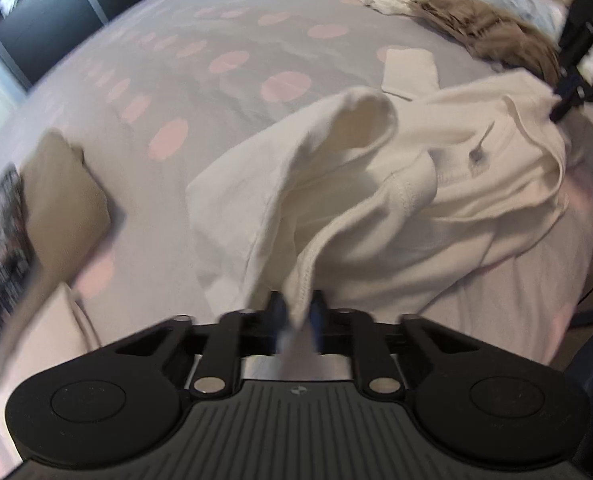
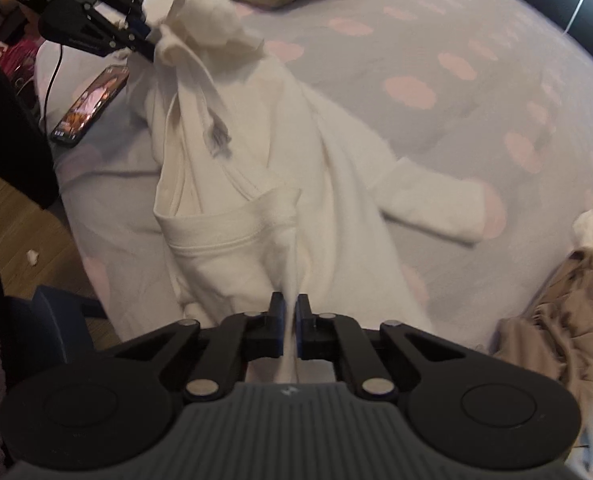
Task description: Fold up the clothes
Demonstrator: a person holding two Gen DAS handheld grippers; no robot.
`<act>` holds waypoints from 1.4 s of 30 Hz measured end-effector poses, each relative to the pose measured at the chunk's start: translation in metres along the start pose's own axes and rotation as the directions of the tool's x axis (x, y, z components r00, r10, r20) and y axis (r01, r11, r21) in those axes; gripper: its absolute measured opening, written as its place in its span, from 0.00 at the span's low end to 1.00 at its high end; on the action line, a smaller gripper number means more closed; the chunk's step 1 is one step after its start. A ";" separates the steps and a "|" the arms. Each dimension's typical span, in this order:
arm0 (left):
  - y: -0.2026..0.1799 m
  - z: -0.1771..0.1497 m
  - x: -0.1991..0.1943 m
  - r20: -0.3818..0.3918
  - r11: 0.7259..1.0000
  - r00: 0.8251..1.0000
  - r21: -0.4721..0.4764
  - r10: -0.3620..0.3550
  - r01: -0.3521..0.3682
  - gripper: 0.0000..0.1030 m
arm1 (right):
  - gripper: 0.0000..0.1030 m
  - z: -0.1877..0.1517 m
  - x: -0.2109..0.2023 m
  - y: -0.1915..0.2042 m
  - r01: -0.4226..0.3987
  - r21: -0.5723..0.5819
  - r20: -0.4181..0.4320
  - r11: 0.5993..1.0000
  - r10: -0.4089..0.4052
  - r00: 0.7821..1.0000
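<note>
On the grey bedcover with pink dots (image 1: 224, 92), in the middle of both views, lies the white garment (image 1: 436, 208), still crumpled and only partly spread, with one sleeve (image 2: 436, 204) reaching toward the right of the right wrist view. The left gripper (image 1: 296, 312) is clamped on a stitched edge of this garment at the bottom centre of its own view; the cloth runs up between the two black fingers. The right gripper (image 2: 290, 312) is also closed tight on a thin ridge of the same cloth, at the bottom centre of its view.

I think the main risk is that each hold takes only a narrow pinch of fabric. If the hands pull apart quickly, the hem may slip out, or the garment may twist, because the body is still bunched and one layer lies over another. The grip may also catch more than one layer, and then the fold would come out uneven. The phone (image 2: 90, 106) near the bed edge, in the left part of the right wrist view, lies just beside the cloth and could be dragged.

Both grippers point steeply downward at the bed. In the upper left of the right wrist view the left gripper comes in from the side, its fingers on a bunched end of the cloth.
</note>
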State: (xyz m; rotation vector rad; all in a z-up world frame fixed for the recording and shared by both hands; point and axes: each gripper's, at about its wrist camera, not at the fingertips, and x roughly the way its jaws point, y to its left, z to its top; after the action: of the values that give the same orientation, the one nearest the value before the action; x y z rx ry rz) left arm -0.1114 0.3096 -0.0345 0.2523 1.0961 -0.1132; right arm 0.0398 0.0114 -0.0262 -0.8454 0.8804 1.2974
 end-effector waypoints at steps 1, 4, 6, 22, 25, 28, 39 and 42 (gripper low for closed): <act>0.002 0.001 -0.005 0.018 1.000 1.000 -0.025 0.000 0.000 0.03 | 0.06 0.000 -0.009 0.001 0.031 0.003 0.023 0.999 -0.032 0.999; 0.011 0.006 -0.025 0.079 0.992 0.997 -0.123 0.011 -0.001 0.02 | 0.05 0.004 -0.039 0.005 0.128 0.013 0.098 0.992 -0.129 0.987; 0.013 0.010 -0.041 0.126 0.988 0.992 -0.156 0.024 -0.004 0.02 | 0.05 0.009 -0.060 0.008 0.207 0.017 0.148 0.978 -0.207 0.967; -0.003 0.072 -0.280 0.647 0.939 0.691 -0.309 0.323 -0.150 0.01 | 0.03 0.082 -0.263 0.056 0.770 0.301 0.575 0.563 -0.751 0.324; -0.023 0.070 -0.328 0.741 0.938 0.578 -0.303 0.342 -0.166 0.01 | 0.03 0.072 -0.303 0.070 0.755 0.405 0.612 0.515 -0.767 0.194; -0.048 0.064 -0.367 0.811 0.936 0.468 -0.290 0.351 -0.199 0.01 | 0.03 0.057 -0.332 0.090 0.741 0.471 0.639 0.479 -0.764 0.088; -0.112 0.048 -0.439 0.914 0.917 0.187 -0.311 0.360 -0.249 0.01 | 0.03 0.024 -0.382 0.145 0.691 0.603 0.673 0.399 -0.720 -0.172; -0.120 0.049 -0.444 0.920 0.913 0.161 -0.309 0.359 -0.268 0.01 | 0.03 0.024 -0.381 0.141 0.672 0.620 0.668 0.405 -0.721 -0.182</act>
State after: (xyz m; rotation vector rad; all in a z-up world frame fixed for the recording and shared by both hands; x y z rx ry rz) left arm -0.2970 0.1658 0.3643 0.2693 -0.2943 0.1586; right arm -0.1234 -0.1177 0.3235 -0.2537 -0.5808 0.4318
